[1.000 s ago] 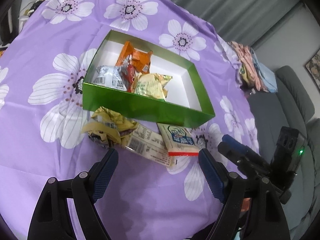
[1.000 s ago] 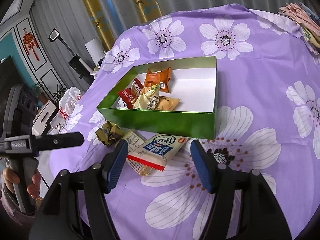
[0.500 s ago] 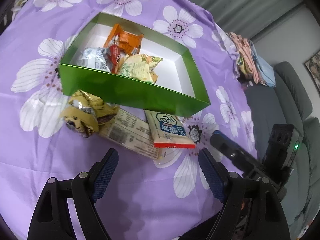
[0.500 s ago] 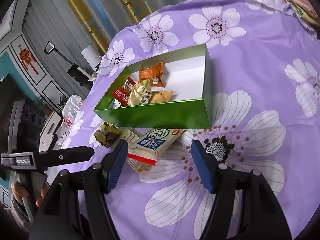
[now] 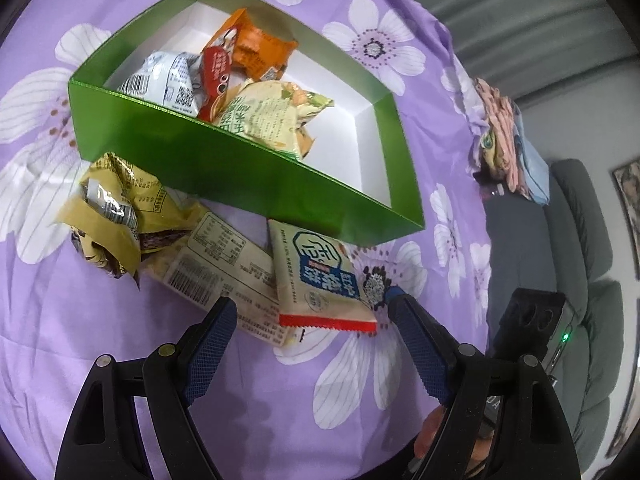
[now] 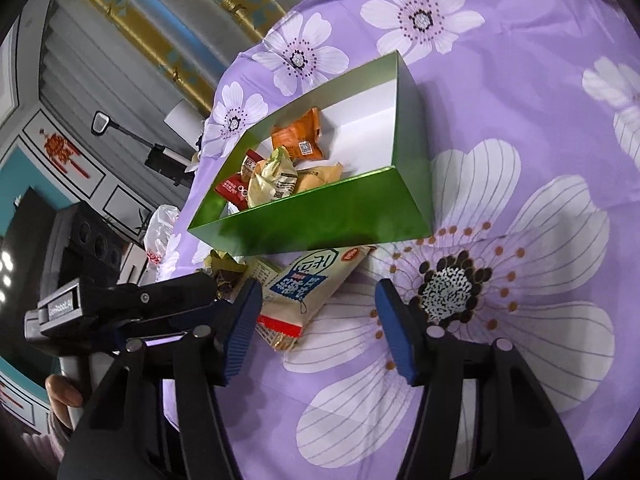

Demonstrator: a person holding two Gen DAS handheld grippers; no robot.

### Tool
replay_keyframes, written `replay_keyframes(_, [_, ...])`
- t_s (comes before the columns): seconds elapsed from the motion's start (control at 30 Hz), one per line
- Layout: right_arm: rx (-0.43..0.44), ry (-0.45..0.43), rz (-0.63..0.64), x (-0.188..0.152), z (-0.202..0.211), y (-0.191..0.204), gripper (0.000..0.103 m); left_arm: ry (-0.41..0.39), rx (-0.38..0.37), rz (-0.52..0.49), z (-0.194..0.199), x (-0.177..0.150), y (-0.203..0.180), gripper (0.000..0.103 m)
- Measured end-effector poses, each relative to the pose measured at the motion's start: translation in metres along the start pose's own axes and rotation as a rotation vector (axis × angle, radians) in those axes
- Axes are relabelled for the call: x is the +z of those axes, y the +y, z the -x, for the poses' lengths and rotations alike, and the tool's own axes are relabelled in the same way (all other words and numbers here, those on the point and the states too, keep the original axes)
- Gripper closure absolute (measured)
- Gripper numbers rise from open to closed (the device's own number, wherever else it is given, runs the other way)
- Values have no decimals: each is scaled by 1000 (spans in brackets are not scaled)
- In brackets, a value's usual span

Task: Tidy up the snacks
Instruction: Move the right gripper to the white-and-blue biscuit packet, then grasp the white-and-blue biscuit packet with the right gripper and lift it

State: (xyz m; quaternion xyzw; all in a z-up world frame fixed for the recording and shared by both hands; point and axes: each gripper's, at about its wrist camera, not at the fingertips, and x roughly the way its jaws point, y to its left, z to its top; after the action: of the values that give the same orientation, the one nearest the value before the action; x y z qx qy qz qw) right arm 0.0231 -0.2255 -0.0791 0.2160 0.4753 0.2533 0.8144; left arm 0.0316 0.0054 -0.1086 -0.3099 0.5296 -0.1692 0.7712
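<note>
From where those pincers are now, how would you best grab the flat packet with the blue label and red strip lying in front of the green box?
Take the blue-label packet at its near red-edged end, from the side away from the green box. It lies flat, its far end against the box wall and partly over a cream packet, so the red end is likely easiest. The right gripper, jaws closing, already straddles that end.

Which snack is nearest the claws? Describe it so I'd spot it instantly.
Find the green box on the purple flowered cloth. Three packets lie outside its near wall; take the flat cream one at the end nearest the box's corner. It alone has a blue label and a red serrated bottom edge.
</note>
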Motion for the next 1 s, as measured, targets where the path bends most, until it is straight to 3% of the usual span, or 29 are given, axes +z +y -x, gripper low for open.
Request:
replay_keyframes(0.4, [109, 48, -161, 0, -23, -19, 53, 11, 4, 9, -12, 1, 2, 29])
replay_keyframes(0.47, [121, 62, -177, 0, -28, -20, 53, 18, 7, 7, -16, 1, 1, 39])
replay_keyframes(0.73, [120, 106, -191, 0, -37, -24, 54, 15, 43, -33, -21, 1, -3, 48])
replay_keyframes(0.83, [128, 117, -180, 1, -40, -22, 64, 19, 43, -43, -24, 1, -4, 56])
replay_keyframes(0.87, [149, 123, -188, 1, -42, -22, 72, 21, 43, -46, -25, 1, -4, 61])
replay_keyframes(1.0, [146, 112, -179, 0, -42, -19, 74, 17, 45, -49, -27, 0, -5, 64])
